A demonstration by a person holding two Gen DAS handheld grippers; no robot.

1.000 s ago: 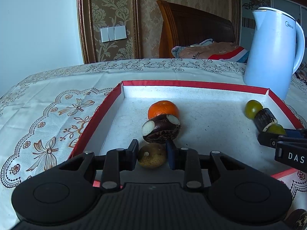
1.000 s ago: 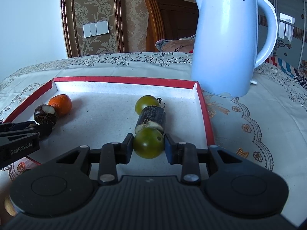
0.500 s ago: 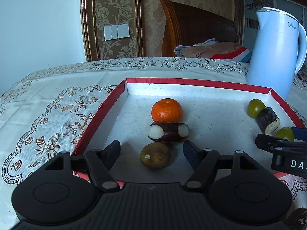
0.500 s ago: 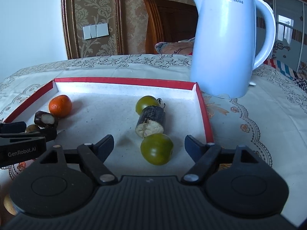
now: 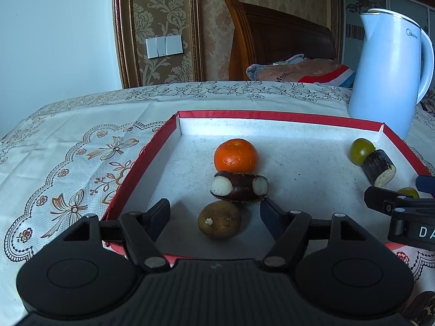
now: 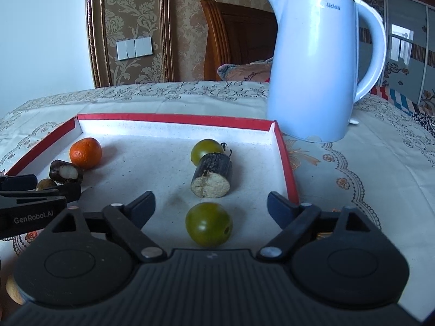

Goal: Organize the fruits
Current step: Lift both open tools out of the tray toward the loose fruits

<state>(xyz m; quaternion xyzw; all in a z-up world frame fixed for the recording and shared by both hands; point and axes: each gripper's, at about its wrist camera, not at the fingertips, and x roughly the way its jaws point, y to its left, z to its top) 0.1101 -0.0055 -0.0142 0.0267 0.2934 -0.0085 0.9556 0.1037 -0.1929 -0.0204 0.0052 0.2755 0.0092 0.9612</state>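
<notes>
A round brown fruit (image 5: 219,219) is sitting low in the frame's centre, inside the shallow red-rimmed white tray (image 5: 272,114) — the left gripper (image 5: 214,214) is standing spread around it, untouching. A round green fruit (image 6: 208,223) is lying lower centre between the right gripper (image 6: 211,209), whose jaws are opening. A pale blue kettle (image 6: 315,62) is standing upper right.

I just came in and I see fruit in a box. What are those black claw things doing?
A person is sorting fruit into a red-edged tray with two hand-held grippers. The left gripper stands open around a brown fruit lying on the tray floor, not squeezing it. The right gripper is opening, with a green fruit resting loose between its fingers. An orange and more pieces already sit in two lines.
</notes>
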